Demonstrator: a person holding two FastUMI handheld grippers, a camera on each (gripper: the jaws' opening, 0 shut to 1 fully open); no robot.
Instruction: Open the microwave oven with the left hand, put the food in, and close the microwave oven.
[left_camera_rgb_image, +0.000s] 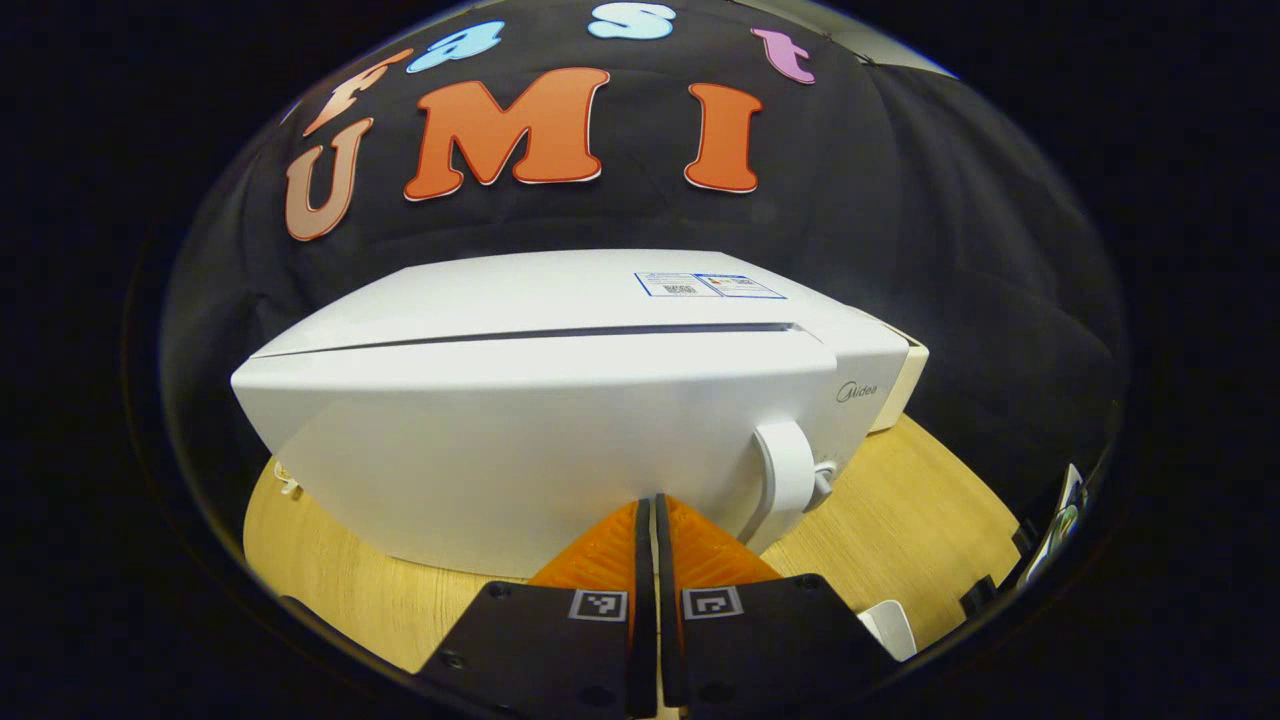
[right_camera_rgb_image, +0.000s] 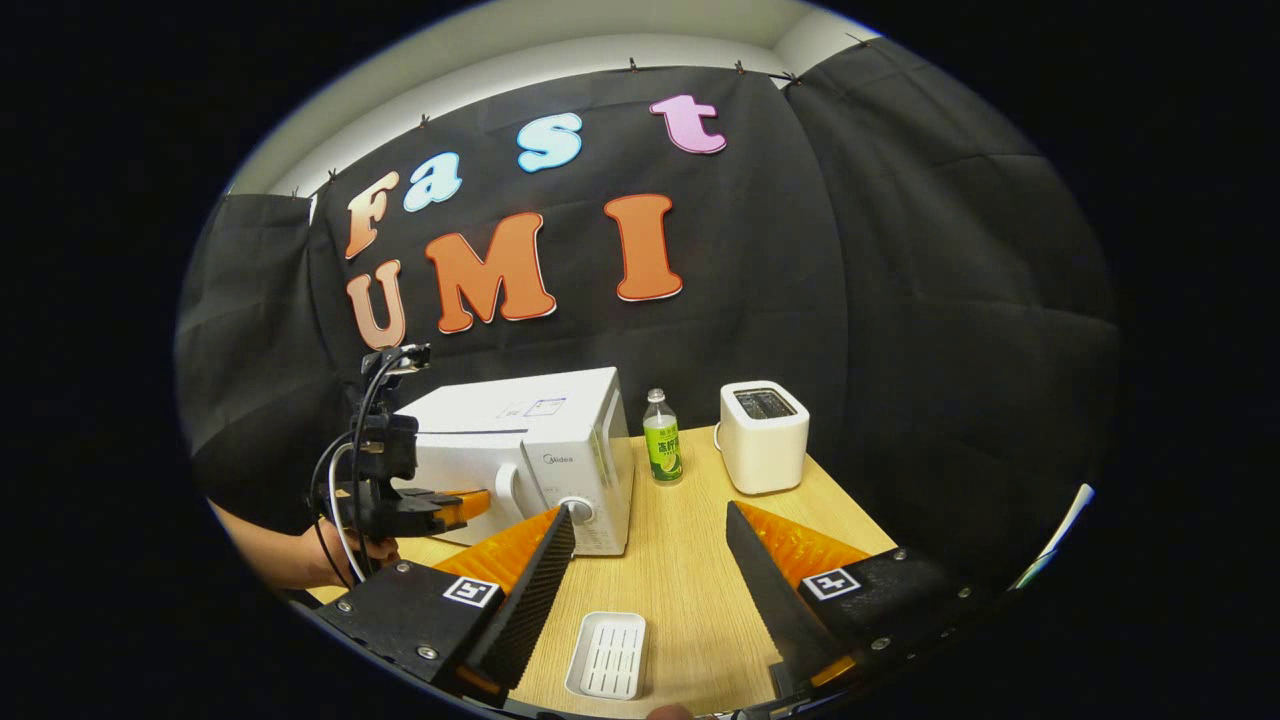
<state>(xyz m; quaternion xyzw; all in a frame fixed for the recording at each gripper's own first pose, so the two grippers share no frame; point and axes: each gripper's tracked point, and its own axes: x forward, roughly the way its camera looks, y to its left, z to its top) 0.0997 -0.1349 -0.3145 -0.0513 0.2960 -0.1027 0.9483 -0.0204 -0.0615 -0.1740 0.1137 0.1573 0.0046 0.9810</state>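
The white microwave (left_camera_rgb_image: 560, 420) looms close in the left gripper view, door closed, its white handle (left_camera_rgb_image: 790, 470) just right of my fingers. My left gripper (left_camera_rgb_image: 655, 505) is shut with nothing between its orange fingers, tips at the door face left of the handle. In the right gripper view the microwave (right_camera_rgb_image: 545, 430) stands at the table's left, and a hand holds the left gripper (right_camera_rgb_image: 485, 497) against its front. My right gripper (right_camera_rgb_image: 650, 520) hangs open and empty above the table. Below it lies a white ridged rectangular tray (right_camera_rgb_image: 608, 655); I cannot tell any food on it.
A green-labelled bottle (right_camera_rgb_image: 662, 438) stands right of the microwave, and a white toaster (right_camera_rgb_image: 763, 435) farther right. The wooden table (right_camera_rgb_image: 690, 580) has bare surface between the microwave and toaster. The tray's white corner (left_camera_rgb_image: 890, 625) is at the lower right of the left gripper view.
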